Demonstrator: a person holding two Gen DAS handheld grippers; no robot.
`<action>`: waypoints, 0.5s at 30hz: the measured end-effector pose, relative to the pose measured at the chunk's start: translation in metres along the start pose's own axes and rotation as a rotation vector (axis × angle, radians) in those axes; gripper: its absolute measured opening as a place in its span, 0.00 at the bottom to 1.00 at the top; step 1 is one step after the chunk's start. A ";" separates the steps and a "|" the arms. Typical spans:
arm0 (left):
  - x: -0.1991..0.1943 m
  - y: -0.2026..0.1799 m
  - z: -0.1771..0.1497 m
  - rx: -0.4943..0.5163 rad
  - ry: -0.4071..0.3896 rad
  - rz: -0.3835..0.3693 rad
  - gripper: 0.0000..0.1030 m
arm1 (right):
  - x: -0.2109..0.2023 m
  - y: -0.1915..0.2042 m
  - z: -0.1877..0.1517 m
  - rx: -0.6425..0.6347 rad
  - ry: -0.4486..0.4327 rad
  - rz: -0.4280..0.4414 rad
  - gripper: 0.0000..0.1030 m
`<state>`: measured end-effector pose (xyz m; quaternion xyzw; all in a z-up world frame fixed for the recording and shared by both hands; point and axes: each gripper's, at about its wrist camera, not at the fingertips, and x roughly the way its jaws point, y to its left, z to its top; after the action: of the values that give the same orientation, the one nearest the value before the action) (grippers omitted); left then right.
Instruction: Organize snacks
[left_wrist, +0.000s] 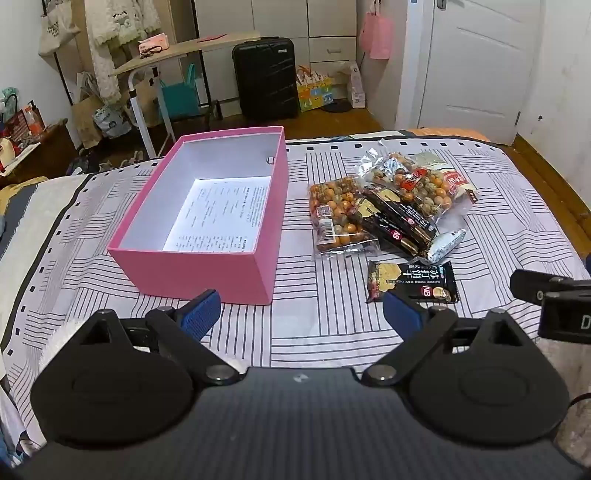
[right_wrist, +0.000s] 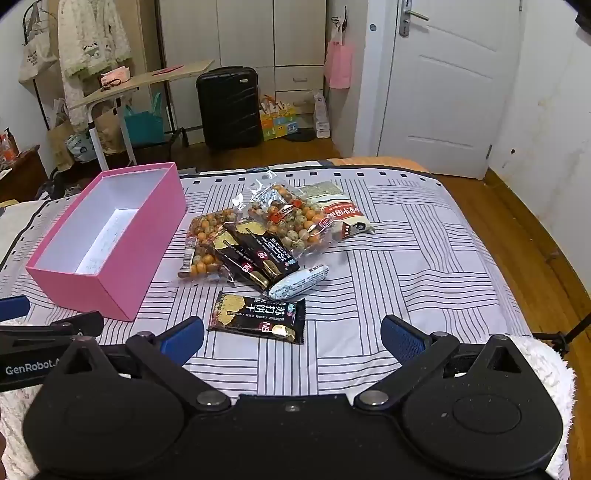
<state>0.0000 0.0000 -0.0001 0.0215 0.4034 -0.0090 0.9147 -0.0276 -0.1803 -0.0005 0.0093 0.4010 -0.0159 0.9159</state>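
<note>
An open pink box (left_wrist: 207, 271) (right_wrist: 110, 280) stands on the striped bedsheet, holding only a printed sheet of paper (left_wrist: 221, 214). To its right lies a pile of snacks: two clear bags of orange coated nuts (left_wrist: 336, 214) (right_wrist: 291, 218), black cracker packs (left_wrist: 399, 225) (right_wrist: 255, 254), a silver-white pack (left_wrist: 445, 245) (right_wrist: 299, 282) and a white bag (right_wrist: 345, 216). One black cracker pack (left_wrist: 413, 282) (right_wrist: 258, 317) lies alone nearest me. My left gripper (left_wrist: 301, 314) is open and empty, just before the box and that pack. My right gripper (right_wrist: 291, 339) is open and empty, just short of the pack.
The bed's far edge meets a wooden floor. Beyond stand a black suitcase (left_wrist: 266, 77), a side table (left_wrist: 177, 55), bags and a white door (left_wrist: 476, 62). The right gripper's body shows at the left wrist view's right edge (left_wrist: 554, 299).
</note>
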 end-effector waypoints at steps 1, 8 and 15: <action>0.000 0.000 0.000 -0.001 0.000 0.001 0.93 | 0.000 0.001 -0.001 0.001 -0.001 0.005 1.00; -0.003 -0.003 -0.004 -0.005 -0.003 -0.023 0.93 | -0.007 -0.005 -0.005 0.002 -0.021 -0.002 1.00; -0.005 0.005 -0.007 -0.046 0.001 -0.054 0.89 | -0.010 -0.002 -0.008 0.000 -0.032 -0.004 1.00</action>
<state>-0.0087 0.0052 -0.0012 -0.0104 0.4044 -0.0244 0.9142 -0.0406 -0.1819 0.0017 0.0084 0.3862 -0.0179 0.9222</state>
